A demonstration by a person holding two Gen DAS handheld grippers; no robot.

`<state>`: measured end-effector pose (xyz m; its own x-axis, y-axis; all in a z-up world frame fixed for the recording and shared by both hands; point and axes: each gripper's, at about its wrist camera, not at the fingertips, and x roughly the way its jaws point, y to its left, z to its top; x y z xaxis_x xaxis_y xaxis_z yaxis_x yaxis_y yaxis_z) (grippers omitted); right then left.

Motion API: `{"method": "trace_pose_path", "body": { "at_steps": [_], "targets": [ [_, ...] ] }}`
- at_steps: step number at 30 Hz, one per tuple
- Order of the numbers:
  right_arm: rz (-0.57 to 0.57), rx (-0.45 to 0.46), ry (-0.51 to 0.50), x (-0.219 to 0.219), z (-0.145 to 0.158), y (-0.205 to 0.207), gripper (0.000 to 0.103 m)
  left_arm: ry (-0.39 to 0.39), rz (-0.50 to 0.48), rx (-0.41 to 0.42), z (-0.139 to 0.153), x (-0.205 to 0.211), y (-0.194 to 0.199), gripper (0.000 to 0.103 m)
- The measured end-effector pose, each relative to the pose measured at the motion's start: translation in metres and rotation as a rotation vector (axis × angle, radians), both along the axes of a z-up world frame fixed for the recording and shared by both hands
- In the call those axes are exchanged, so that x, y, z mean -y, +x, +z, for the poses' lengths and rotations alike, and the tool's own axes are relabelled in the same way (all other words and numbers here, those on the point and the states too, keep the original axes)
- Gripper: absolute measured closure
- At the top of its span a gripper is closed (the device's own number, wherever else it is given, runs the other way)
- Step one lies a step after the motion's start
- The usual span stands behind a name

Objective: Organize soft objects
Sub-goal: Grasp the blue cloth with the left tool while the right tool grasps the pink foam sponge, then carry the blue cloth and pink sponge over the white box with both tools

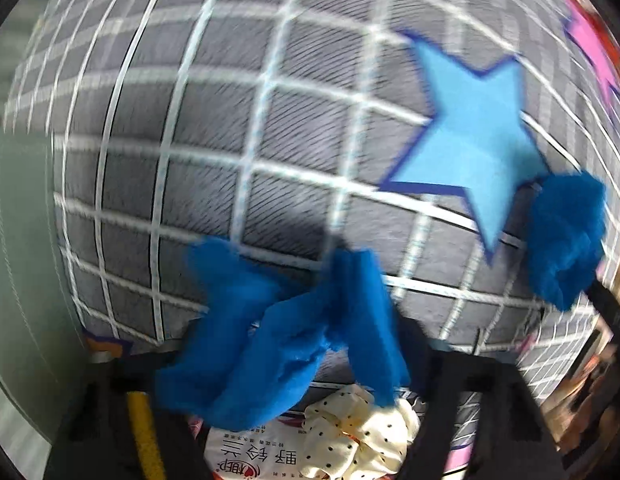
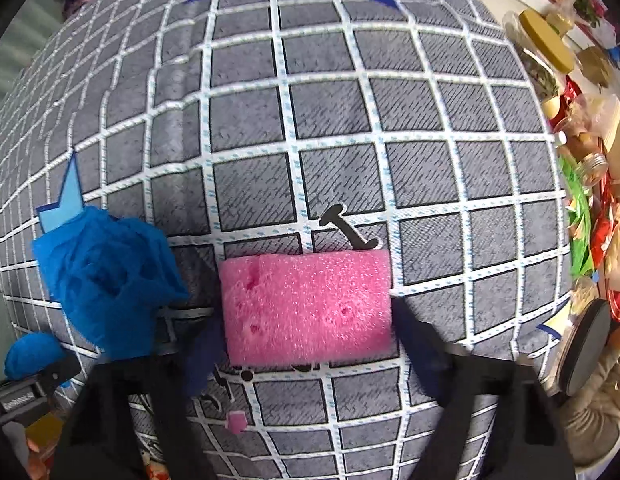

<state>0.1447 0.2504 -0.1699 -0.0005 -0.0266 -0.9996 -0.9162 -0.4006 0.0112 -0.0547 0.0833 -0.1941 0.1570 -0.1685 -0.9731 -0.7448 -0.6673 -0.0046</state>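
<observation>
Right gripper [image 2: 310, 312] clamped on a pink sponge [image 2: 307, 308], held just above the grey checked cloth [image 2: 350, 128]. Left gripper [image 1: 293, 320] with fingers wrapped in blue padding [image 1: 362, 312] over the same cloth, near a light blue star [image 1: 474, 132]; cannot tell whether apart or together. Below, a cream dotted scrunchie [image 1: 358, 432] on a printed packet [image 1: 253, 456].

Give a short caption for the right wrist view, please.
Right gripper holds a pink sponge over the gray grid cloth, blue cloth beside it.
</observation>
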Motion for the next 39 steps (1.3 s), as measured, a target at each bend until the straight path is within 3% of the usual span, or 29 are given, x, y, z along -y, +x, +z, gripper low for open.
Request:
{"method": "trace_pose_path", "body": {
  "at_steps": [1, 2, 4, 8, 15, 26, 39],
  "targets": [
    [-0.011, -0.012, -0.016, -0.001, 0.0, 0.002, 0.032, 0.013, -0.028, -0.005, 0.003, -0.003, 0.003, 0.071],
    [-0.03, -0.018, -0.025, -0.002, 0.002, 0.005, 0.032, 0.033, -0.05, 0.01, 0.005, -0.007, 0.007, 0.073],
    [-0.056, -0.023, -0.038, -0.002, 0.003, 0.01, 0.032, 0.06, -0.061, 0.022, 0.011, -0.01, 0.01, 0.073],
    [-0.089, -0.057, -0.06, 0.002, 0.011, 0.021, 0.032, 0.128, -0.147, -0.032, 0.044, -0.017, 0.021, 0.073],
    [-0.114, -0.118, -0.056, 0.033, 0.046, 0.03, 0.032, 0.24, -0.275, -0.073, 0.096, -0.011, 0.04, 0.073],
    [-0.164, -0.19, -0.085, 0.117, 0.082, 0.035, 0.032, 0.325, -0.425, -0.043, 0.143, 0.049, 0.066, 0.073],
    [-0.208, -0.188, -0.061, 0.215, 0.117, 0.029, 0.032, 0.481, -0.622, -0.01, 0.197, 0.137, 0.091, 0.073]
  ]
}}
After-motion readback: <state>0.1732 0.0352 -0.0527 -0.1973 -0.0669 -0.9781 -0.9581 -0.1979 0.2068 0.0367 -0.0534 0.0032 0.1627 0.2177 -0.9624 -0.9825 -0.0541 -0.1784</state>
